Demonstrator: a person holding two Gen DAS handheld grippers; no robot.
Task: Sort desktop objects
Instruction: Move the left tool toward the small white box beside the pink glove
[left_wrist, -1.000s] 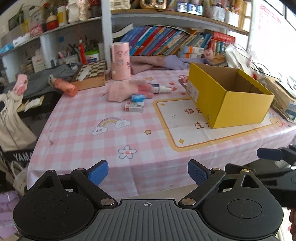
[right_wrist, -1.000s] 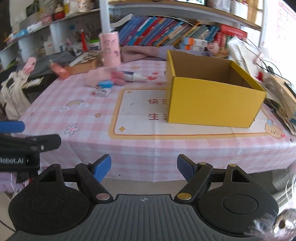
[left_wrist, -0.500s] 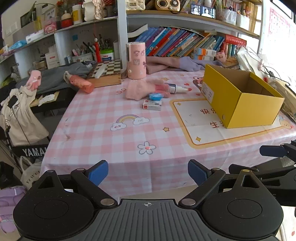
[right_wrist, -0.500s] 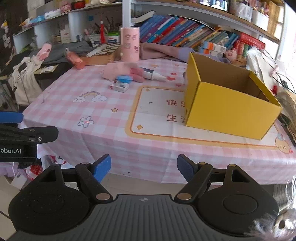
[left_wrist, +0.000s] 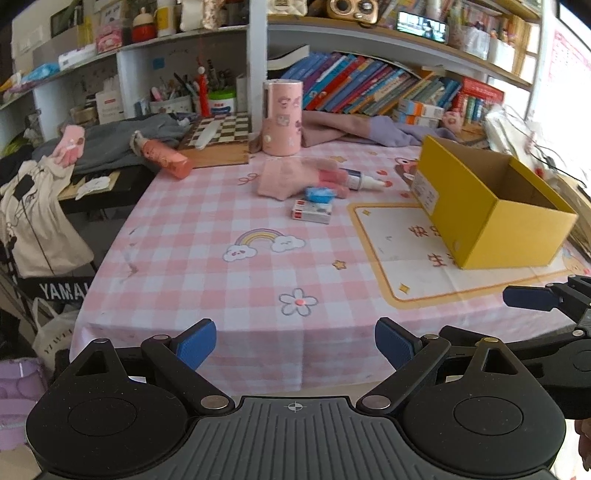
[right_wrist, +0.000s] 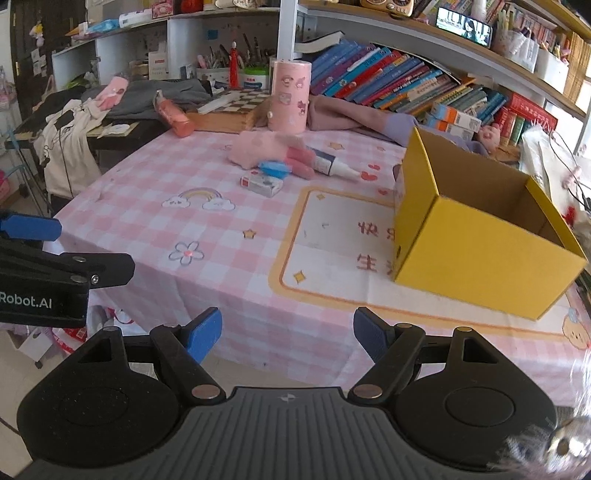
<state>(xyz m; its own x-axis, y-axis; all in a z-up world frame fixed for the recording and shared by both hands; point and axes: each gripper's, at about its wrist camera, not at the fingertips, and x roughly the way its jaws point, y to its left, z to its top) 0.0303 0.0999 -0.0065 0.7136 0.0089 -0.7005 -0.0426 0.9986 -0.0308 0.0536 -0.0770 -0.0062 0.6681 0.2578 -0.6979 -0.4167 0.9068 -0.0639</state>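
Note:
An open yellow cardboard box (left_wrist: 491, 210) (right_wrist: 480, 236) stands empty on the right of the pink checked tablecloth. Farther back lie a pink plush item (left_wrist: 291, 177) (right_wrist: 266, 147), a small blue object (left_wrist: 319, 193) (right_wrist: 274, 168), a white and red packet (left_wrist: 311, 213) (right_wrist: 262, 183) and a white glue bottle (left_wrist: 364, 181) (right_wrist: 332, 165). My left gripper (left_wrist: 295, 345) hangs open before the table's front edge, nothing between its blue pads. My right gripper (right_wrist: 287, 334) is open too, short of the table near the box; one of its pads (left_wrist: 532, 297) shows in the left view.
A pink cylinder (left_wrist: 282, 117) (right_wrist: 290, 96) and a chessboard (left_wrist: 221, 129) stand at the back, a salmon bottle (left_wrist: 162, 155) (right_wrist: 173, 116) lies at the far left edge. Purple cloth (left_wrist: 354, 129) and shelves of books (right_wrist: 406, 88) line the rear. Clothes hang off a side table (left_wrist: 40, 221).
Both views have backed off a little and rolled, so more of the table and the shelves shows. Both grippers stay open and nothing on the table has moved.

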